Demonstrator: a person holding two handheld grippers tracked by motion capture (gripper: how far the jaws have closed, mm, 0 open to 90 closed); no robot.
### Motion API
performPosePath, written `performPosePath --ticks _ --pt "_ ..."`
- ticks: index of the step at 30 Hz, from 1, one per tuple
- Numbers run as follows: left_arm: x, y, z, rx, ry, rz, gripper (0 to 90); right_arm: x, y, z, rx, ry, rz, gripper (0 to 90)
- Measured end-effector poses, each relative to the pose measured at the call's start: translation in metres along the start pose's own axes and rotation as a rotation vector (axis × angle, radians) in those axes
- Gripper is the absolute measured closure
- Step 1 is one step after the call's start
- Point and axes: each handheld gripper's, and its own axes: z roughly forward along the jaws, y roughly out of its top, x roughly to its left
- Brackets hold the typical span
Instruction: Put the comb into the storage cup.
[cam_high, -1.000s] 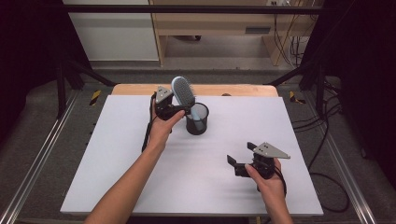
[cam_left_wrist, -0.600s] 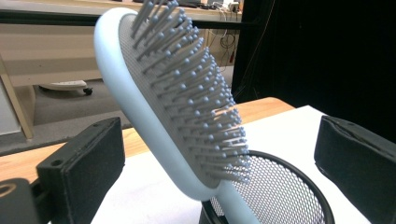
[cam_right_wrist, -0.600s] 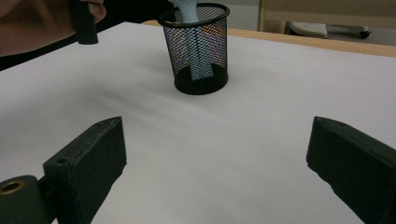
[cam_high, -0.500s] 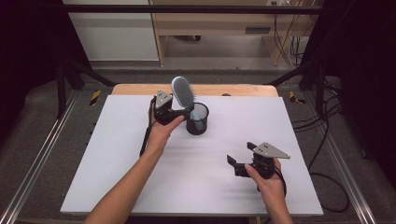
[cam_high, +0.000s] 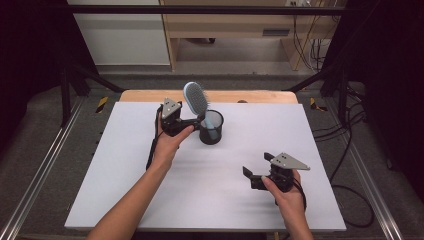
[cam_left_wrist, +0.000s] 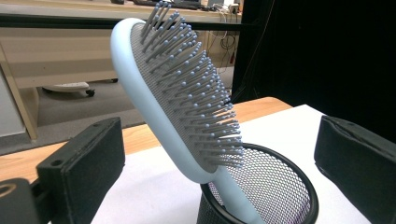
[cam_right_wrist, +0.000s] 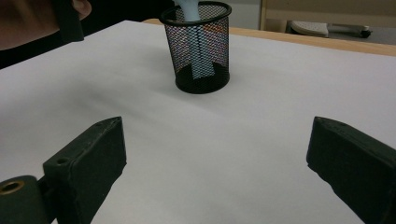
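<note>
**A:** Where was the hairbrush?

**B:** The pale blue hairbrush (cam_high: 195, 99) stood handle-down in a black mesh cup (cam_high: 211, 128), which sat on the white table (cam_high: 125, 200) toward its far edge. The bristled head rose above the cup's rim and leaned toward the left gripper (cam_high: 186, 123), just beside the cup.

**A:** Was that gripper gripping it?

**B:** No. In the left gripper view its two black jaws stood wide apart, one on either side of the brush (cam_left_wrist: 180, 100), touching neither brush nor cup (cam_left_wrist: 261, 196). The brush leaned on the cup's rim with nothing holding it.

**A:** And the other hand?

**B:** The right gripper (cam_high: 256, 175) rested on the table well apart from the cup, on the person's side of it. Its jaws were also spread wide, with bare tabletop between them. In the right gripper view the cup (cam_right_wrist: 201, 49) sat farther off, with the brush handle (cam_right_wrist: 200, 51) visible through the mesh.

**A:** What could have gone wrong from there?

**B:** Tipping seemed the likeliest trouble. The cup looked light and the brush top-heavy, with most of its length above the rim and leaning one way. A jaw clipping the head or the rim as the left gripper moved could have pushed the cup over or slid it toward the table's far edge. If the jaws closed on the bristles rather than the solid back, the grip would likely have been soft and the brush might have twisted or slipped. The right gripper was too far from the cup to steady it.
</note>
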Motion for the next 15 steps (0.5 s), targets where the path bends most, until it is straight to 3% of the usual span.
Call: performPosePath --ticks 15 --pt "-0.0023 0.0041 -0.0101 -0.007 0.010 -0.003 2.0 -0.0001 0.0003 -0.0007 -0.006 0.004 0.002 3.8"
